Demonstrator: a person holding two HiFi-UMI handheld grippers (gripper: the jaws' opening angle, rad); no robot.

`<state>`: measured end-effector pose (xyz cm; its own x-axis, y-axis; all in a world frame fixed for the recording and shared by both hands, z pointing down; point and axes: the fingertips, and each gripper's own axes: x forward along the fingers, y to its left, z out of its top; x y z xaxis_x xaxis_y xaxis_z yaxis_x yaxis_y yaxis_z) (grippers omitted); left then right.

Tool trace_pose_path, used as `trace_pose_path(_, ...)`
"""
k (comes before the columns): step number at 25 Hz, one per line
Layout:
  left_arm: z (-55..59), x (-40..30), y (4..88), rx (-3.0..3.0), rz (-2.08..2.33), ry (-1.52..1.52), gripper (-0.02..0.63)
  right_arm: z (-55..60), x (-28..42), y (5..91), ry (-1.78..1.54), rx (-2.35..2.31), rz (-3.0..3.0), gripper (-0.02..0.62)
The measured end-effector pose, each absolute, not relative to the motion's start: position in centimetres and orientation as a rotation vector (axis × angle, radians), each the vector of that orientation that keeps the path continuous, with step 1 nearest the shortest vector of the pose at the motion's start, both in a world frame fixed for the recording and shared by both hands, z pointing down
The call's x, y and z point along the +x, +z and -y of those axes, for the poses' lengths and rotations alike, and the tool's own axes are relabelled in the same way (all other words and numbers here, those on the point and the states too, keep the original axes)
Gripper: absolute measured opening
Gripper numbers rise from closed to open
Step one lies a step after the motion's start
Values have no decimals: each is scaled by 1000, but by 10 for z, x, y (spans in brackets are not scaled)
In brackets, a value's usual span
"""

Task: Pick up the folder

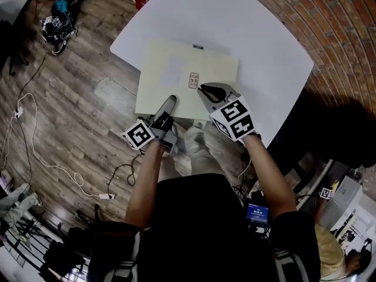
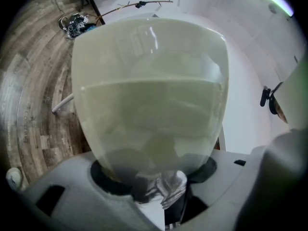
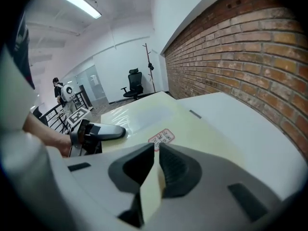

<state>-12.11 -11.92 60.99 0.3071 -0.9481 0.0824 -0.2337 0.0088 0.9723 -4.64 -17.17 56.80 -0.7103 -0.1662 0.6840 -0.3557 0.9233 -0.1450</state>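
The folder (image 1: 176, 75) lay at the near left corner of the desk (image 1: 247, 28). Its near side stuck out past the desk's edge. Both grippers had reached that near side, so I think the grabbing part was mostly done. The far part of the folder looked like it was resting on the desk, so the lifting was left to do.

The right gripper (image 1: 202, 89) had its jaws almost together, pinching the thin near edge of the folder. The left gripper (image 1: 170, 100) had the folder's edge going in between its jaws. The folder covered them in its own view, so I could not tell if they pressed on it
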Motion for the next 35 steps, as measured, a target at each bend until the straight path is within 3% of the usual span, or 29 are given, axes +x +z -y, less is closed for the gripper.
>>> trace_pose_path(10, 127, -132, 554, 1627, 1175, -740, 282, 180, -17, 534, 482, 529, 2411, 41)
trace_pose_path(35, 135, -120, 426, 2154, 1277, -266, 276, 164, 36, 428, 429, 952, 2495, 31)
